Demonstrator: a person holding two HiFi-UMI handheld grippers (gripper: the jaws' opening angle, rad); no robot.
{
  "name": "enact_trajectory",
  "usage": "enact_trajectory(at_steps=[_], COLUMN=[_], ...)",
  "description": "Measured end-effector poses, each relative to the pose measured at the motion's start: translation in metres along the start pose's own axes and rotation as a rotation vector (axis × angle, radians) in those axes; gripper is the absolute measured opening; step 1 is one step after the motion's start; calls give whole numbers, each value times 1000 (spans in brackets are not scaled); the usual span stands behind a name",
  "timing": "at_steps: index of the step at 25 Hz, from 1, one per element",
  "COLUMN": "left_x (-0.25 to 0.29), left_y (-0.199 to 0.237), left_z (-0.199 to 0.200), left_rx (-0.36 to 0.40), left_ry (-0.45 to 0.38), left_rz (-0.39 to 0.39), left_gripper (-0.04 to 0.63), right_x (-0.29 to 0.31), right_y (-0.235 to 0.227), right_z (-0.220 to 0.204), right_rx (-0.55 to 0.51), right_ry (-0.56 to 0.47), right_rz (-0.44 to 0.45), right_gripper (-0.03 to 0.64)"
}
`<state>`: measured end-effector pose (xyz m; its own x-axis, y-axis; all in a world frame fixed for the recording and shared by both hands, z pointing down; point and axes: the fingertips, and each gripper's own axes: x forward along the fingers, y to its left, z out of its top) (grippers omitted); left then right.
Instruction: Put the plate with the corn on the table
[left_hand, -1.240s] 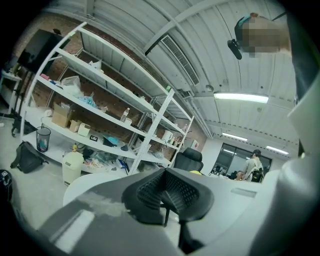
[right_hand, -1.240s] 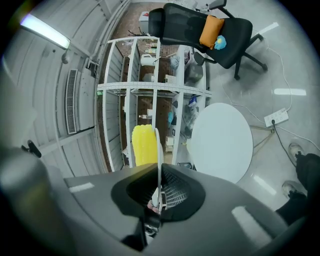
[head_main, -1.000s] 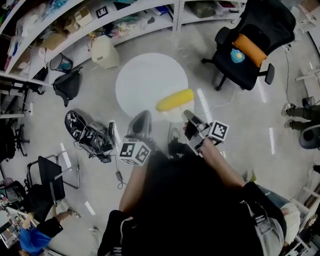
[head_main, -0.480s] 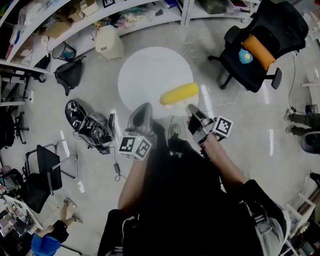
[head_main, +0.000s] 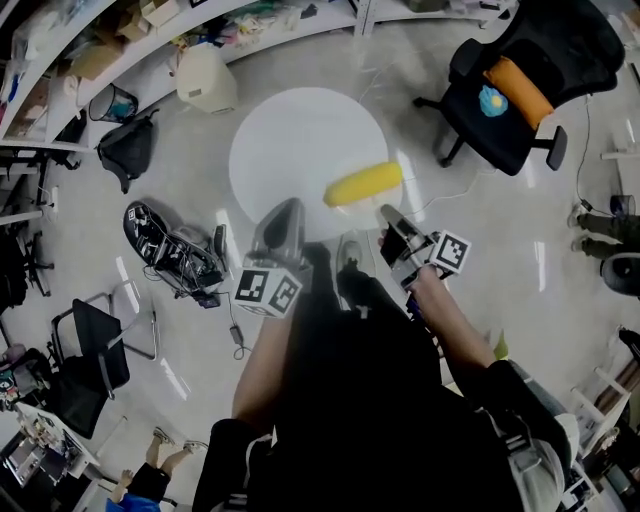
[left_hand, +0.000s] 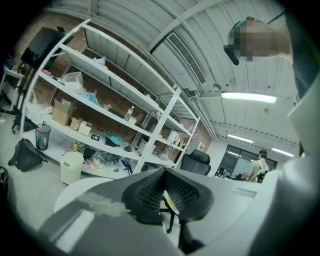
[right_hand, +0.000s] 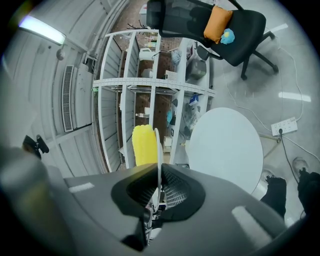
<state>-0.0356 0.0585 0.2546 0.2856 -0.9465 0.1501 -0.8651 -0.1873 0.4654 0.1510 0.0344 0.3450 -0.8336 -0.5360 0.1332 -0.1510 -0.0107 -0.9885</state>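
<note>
A yellow corn cob (head_main: 362, 184) lies on a white plate (head_main: 352, 214) that hangs in the air over the near right edge of the round white table (head_main: 290, 140). My right gripper (head_main: 392, 222) is shut on the plate's near rim. In the right gripper view the plate (right_hand: 159, 150) shows edge-on as a thin white line between the pads of the gripper (right_hand: 158, 186), with the corn (right_hand: 144, 145) to its left and the table (right_hand: 225, 150) to its right. My left gripper (head_main: 285, 218) is shut and empty beside the plate, at the table's near edge; in its own view the gripper (left_hand: 165, 194) points over the table (left_hand: 75, 192).
A black office chair with an orange cushion (head_main: 512, 82) stands right of the table. Shelving (head_main: 200, 30) runs along the back, with a white bin (head_main: 205, 78) and a black bag (head_main: 125, 150) before it. Equipment and cables (head_main: 175, 260) lie on the floor at left.
Both grippers have moved forward toward the table, carrying the plate and corn along. The corn now sits a little further over the table's rim.
</note>
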Motion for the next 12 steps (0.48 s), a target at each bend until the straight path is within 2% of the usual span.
enact_trajectory(at_steps=[12], left_x=[40], left_y=[38], left_z=[-22], left_rx=[-6], left_ry=[38], left_rz=[-4], left_gripper=[6], right_x=[27], right_y=[-44], right_z=[15], right_rx=[8], right_ry=[3], right_rz=[-15], right_gripper=[25])
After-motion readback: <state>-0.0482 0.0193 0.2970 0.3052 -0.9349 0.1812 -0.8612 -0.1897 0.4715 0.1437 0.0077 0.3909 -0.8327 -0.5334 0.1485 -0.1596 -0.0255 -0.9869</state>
